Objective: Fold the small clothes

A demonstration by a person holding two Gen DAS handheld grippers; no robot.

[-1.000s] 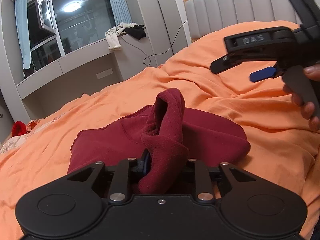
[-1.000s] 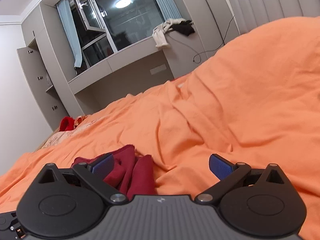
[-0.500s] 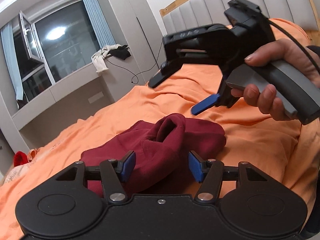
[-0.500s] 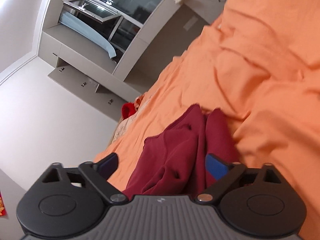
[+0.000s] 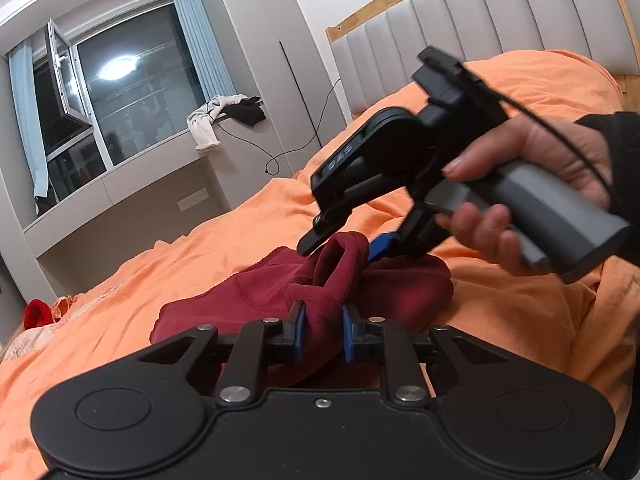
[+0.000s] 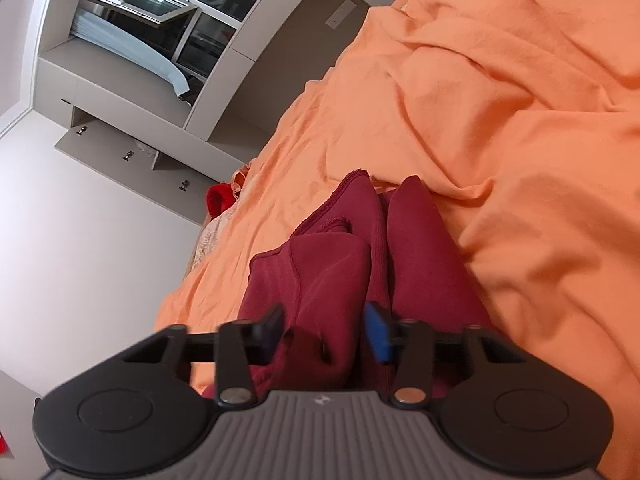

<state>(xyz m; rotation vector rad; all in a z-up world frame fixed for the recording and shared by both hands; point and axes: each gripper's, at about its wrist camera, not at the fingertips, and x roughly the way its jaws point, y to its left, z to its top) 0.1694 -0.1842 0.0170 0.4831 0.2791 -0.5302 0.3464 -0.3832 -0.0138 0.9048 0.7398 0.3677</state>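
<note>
Since half a second ago, left tongs have gone from spread to pinching: blue pads now clamp a raised fold of the dark red garment between them. Right tongs have dropped closer over the same garment and narrowed; their pads sit either side of a bunched fold, partly spread, contact with the cloth not clear from the right wrist view. In the left wrist view the right tongs come in from the upper right, tilted nose-down, tip just above the pinched fold, one blue pad showing behind the fabric loop. Right hand wraps the grey handle, fingers on the trigger. Garment lies crumpled on the orange bed cover, middle of the bed, one part pulled up into an upright loop by the left tongs, the rest spread flat to the left and behind. Right wrist view is rolled sideways: garment runs up from the tongs in two long folds, orange bed cover to the right. Padded grey headboard behind. Window with blue curtains on the far wall; white and black clothes heaped on the sill, a black cable hanging below. Small red item at the far left edge of the bed.
</note>
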